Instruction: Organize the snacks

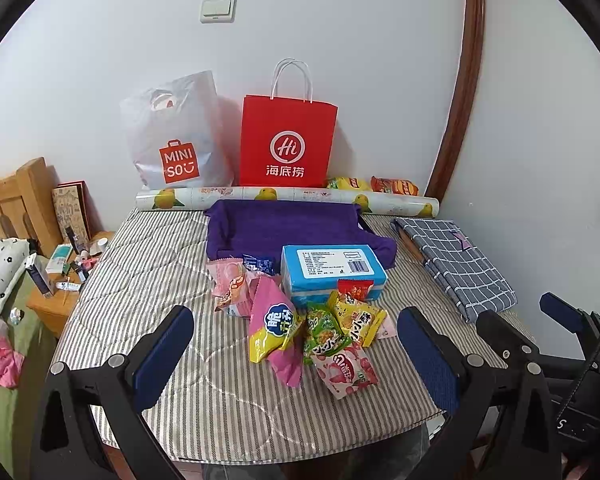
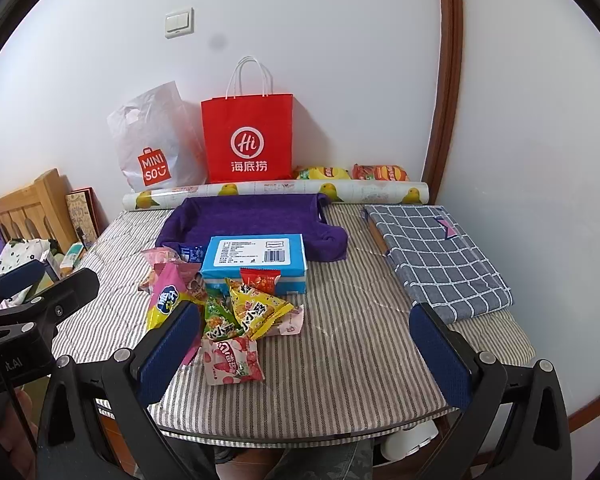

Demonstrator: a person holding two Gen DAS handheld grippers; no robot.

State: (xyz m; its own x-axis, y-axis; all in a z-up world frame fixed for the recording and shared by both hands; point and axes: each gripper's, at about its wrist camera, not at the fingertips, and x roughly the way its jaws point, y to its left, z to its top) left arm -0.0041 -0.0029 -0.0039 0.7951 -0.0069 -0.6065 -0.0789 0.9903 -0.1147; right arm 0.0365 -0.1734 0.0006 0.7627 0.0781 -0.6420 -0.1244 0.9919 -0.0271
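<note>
Here: left gripper (image 1: 296,356), right gripper (image 2: 306,354) — both agape; snack pile (image 1: 320,332) untouched.

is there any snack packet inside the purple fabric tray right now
No. The purple fabric tray shows only its bare purple floor, and the snack packets lie heaped in front of it on the striped cloth.

"MINI SO" is printed in white on an orange emblem on the white plastic bag (image 1: 176,136). "Hi" and "海底捞" are shown on the red paper bag (image 1: 287,142); the blue box (image 1: 332,276) label text cannot be read
</note>
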